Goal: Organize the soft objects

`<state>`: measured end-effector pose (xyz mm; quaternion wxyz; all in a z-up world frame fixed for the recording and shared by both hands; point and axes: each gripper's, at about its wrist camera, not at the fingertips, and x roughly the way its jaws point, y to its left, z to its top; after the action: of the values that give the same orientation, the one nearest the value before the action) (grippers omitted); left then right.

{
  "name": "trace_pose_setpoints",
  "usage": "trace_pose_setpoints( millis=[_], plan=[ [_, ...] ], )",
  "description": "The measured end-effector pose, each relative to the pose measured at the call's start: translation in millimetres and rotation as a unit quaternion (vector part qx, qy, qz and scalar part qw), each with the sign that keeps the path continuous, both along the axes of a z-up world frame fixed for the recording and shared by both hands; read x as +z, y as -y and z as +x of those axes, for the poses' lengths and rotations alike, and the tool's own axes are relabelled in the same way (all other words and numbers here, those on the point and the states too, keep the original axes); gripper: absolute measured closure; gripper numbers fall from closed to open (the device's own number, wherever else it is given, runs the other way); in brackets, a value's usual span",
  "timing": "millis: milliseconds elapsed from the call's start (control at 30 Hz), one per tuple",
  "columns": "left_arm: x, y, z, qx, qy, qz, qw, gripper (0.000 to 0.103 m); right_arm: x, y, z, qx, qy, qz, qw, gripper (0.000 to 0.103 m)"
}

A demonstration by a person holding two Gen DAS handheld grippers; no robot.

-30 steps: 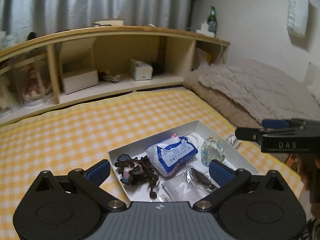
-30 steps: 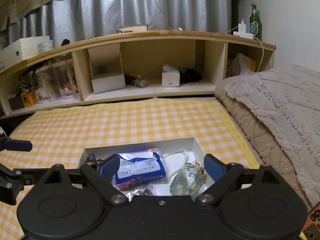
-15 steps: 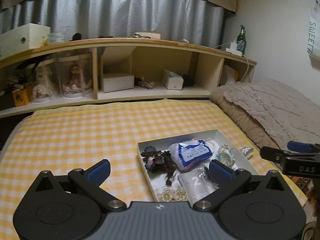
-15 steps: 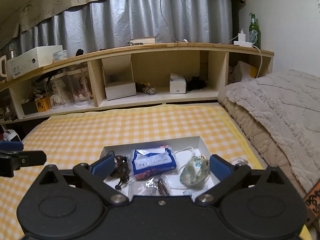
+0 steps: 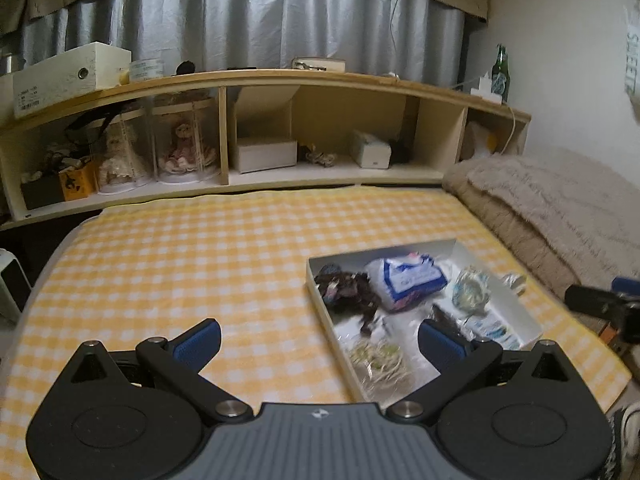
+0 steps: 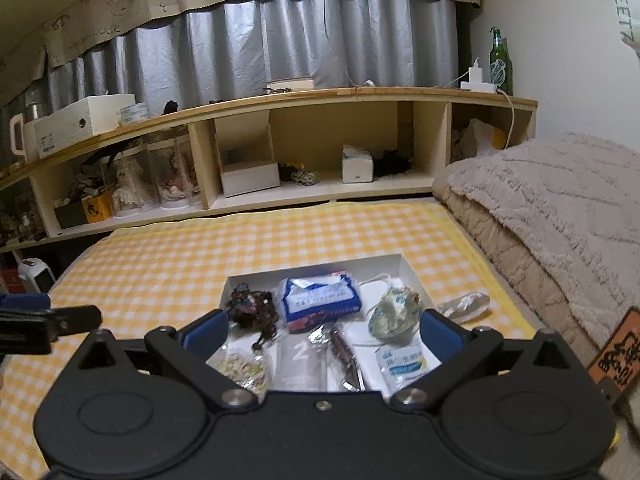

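Note:
A white shallow box [image 5: 516, 306] [image 6: 406, 266] lies on the yellow checked bedspread. In it are a blue tissue pack [image 5: 408, 278] [image 6: 320, 298], a dark tangled hair scrunchie [image 5: 346, 288] [image 6: 252, 306], a pale patterned pouch [image 5: 470, 290] [image 6: 394, 312], a bag of rubber bands [image 6: 240, 368] and small clear packets. My left gripper [image 5: 320, 340] is open and empty, above the bedspread left of the box. My right gripper [image 6: 322, 330] is open and empty, above the box's near edge.
A clear wrapper [image 6: 466, 306] lies on the bedspread right of the box. A beige blanket [image 6: 560, 216] is piled at the right. A wooden shelf [image 6: 280, 204] with boxes and doll jars runs along the back. An orange sign [image 6: 618, 350] is at the right edge.
Both grippers have drawn back and up from the box. The left one has swung left, so the box now sits to its right.

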<state>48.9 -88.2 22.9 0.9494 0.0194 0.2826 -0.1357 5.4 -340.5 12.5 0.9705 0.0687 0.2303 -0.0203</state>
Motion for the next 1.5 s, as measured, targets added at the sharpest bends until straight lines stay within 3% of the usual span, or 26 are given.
trace_pose_setpoints(
  millis=[567,1033,1500],
  plan=[
    [-19.0,-16.3,-43.2,0.011,0.019,0.024,0.9995,0.000,-16.8,-27.9,-42.3,-0.016,-0.012,-0.051,0.998,0.000],
    [-27.0,-28.5,-58.4,0.024,0.025,0.020,0.9992,0.000,-27.8,-44.9,-55.6,-0.024,-0.012,-0.079,0.996,0.000],
    [-29.4,-29.8,-60.6,0.025,0.027,0.021,0.9991,0.000,-30.3,-43.3,-56.7,-0.030,-0.010,-0.067,0.997,0.000]
  ],
)
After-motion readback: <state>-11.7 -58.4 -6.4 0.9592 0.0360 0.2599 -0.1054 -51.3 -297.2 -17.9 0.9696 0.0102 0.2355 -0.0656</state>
